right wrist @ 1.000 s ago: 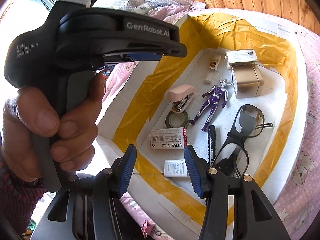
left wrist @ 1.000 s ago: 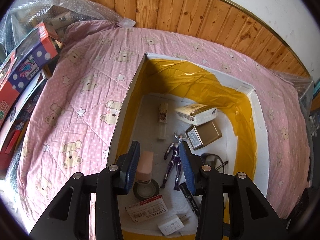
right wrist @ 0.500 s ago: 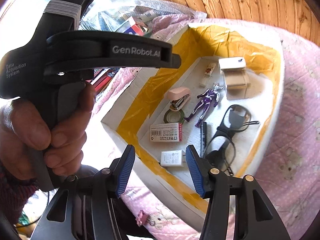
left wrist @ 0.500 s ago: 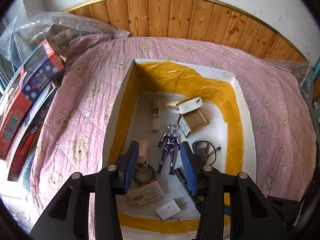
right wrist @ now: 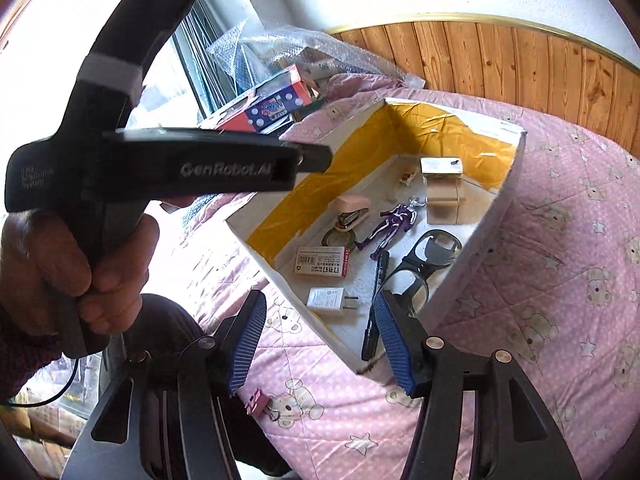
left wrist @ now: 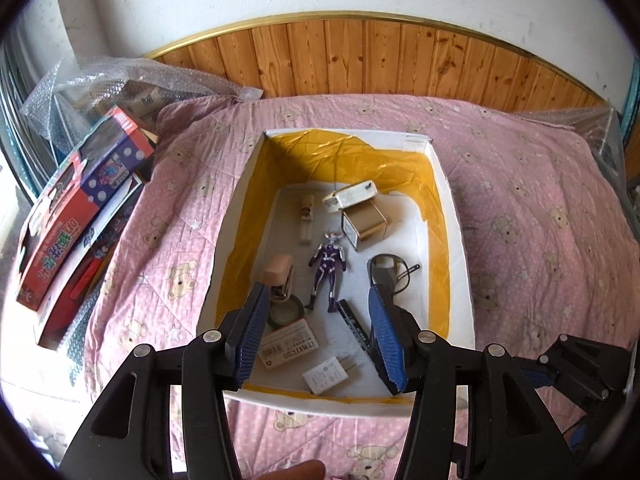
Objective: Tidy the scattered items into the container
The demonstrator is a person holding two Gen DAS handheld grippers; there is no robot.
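Observation:
The white container (left wrist: 456, 216) lined with yellow tape sits on the pink bedspread. Inside it lie a purple figure (left wrist: 328, 268), a pink stapler (left wrist: 280, 276), a tape roll (left wrist: 286, 314), a staples box (left wrist: 290, 348), a white charger (left wrist: 328, 376), a black marker (left wrist: 354, 326), glasses (left wrist: 390, 276) and two small boxes (left wrist: 366, 224). My left gripper (left wrist: 317, 292) hovers above the container's near end, its jaws opening with nothing between them. My right gripper (right wrist: 320, 298) hangs over the near corner of the container (right wrist: 496, 200), jaws also opening and empty. A hand holds the left gripper's handle (right wrist: 100, 264).
A pink binder clip (right wrist: 256, 400) lies on the bedspread (left wrist: 540, 220) just outside the container's near corner. Toy boxes (left wrist: 72, 208) and bubble wrap (left wrist: 120, 80) pile up at the left edge. A wood-panelled wall (left wrist: 360, 60) runs behind the bed.
Both grippers have drawn back and up from the container, which now looks smaller and farther. Both pairs of jaws have widened. The items inside have not moved.

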